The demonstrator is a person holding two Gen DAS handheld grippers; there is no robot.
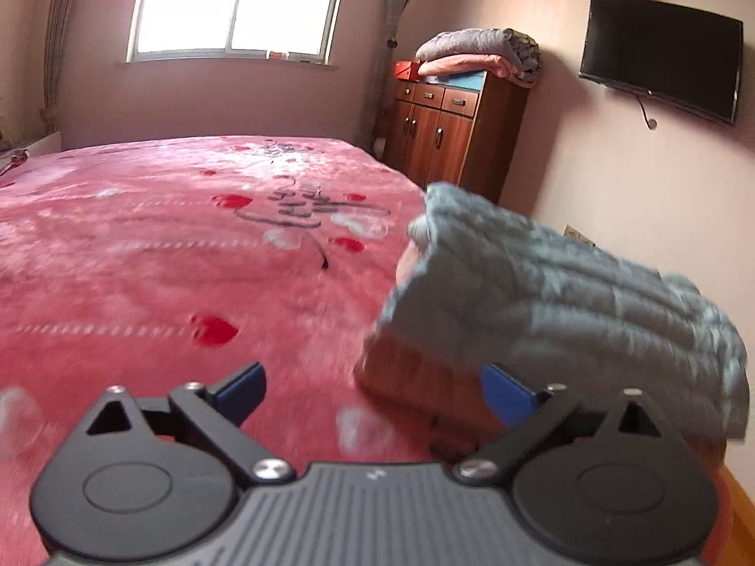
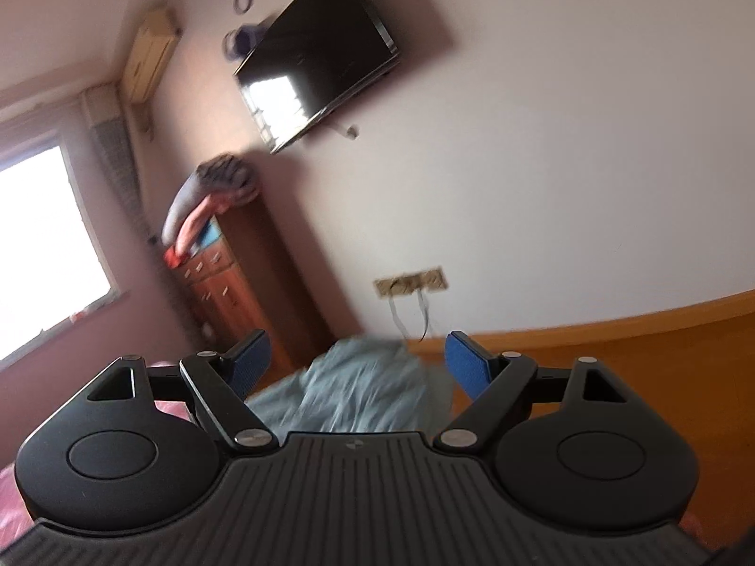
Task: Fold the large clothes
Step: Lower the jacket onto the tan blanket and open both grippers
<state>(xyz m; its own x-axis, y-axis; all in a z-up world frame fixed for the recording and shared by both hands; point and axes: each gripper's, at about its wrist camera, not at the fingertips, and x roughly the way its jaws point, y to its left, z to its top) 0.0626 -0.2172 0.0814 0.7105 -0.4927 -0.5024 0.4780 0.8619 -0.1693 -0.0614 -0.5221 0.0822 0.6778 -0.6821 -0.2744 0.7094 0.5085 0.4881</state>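
Observation:
A grey-blue quilted garment [image 1: 566, 302] lies folded into a thick bundle at the right edge of the bed [image 1: 165, 259], which is covered with a pink blanket with red hearts. My left gripper [image 1: 373, 391] is open over the bed, its right fingertip close to the bundle's near left side, with nothing between the pads. In the right wrist view the same garment [image 2: 358, 387] appears blurred below and beyond my right gripper [image 2: 358, 365], which is open wide and tilted towards the wall; its pads do not touch the cloth.
A wooden cabinet [image 1: 448, 132] with folded blankets [image 1: 481, 54] on top stands by the wall past the bed. A television [image 1: 660, 56] hangs on the wall, with a window [image 1: 236, 4] behind the bed. Wooden floor [image 2: 637, 368] and wall sockets [image 2: 410, 283] lie to the right.

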